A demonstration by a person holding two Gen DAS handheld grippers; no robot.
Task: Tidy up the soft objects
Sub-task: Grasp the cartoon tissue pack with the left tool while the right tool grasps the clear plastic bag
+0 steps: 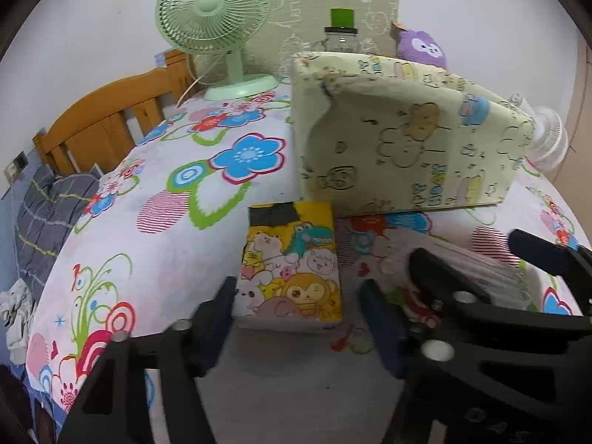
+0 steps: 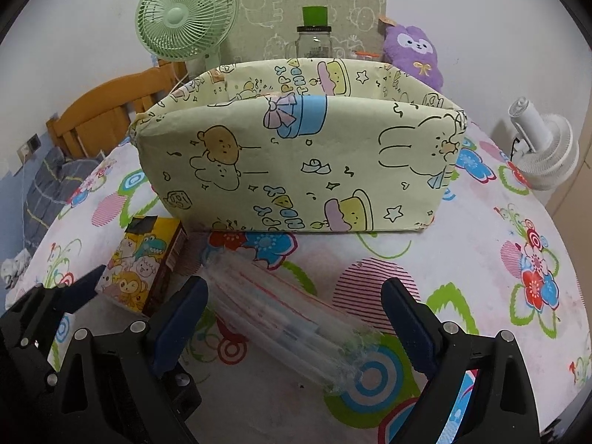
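A pale yellow cartoon-print storage box (image 2: 296,162) stands on the flowered bedsheet; it also shows in the left wrist view (image 1: 403,137). In front of it lies a yellow cartoon tissue pack (image 1: 292,266), also in the right wrist view (image 2: 142,266). Beside that lies a clear plastic packet of soft items (image 2: 292,318), partly hidden in the left wrist view (image 1: 462,262). My left gripper (image 1: 298,314) is open, its fingers on either side of the tissue pack's near end. My right gripper (image 2: 296,318) is open, straddling the clear packet. A purple plush (image 2: 412,51) sits behind the box.
A green desk fan (image 2: 185,18), a glass jar with a green lid (image 2: 314,37) and a patterned board stand behind the box. A white fan (image 2: 544,148) is at the right. A wooden headboard (image 1: 107,118) and grey bedding (image 1: 48,207) lie to the left.
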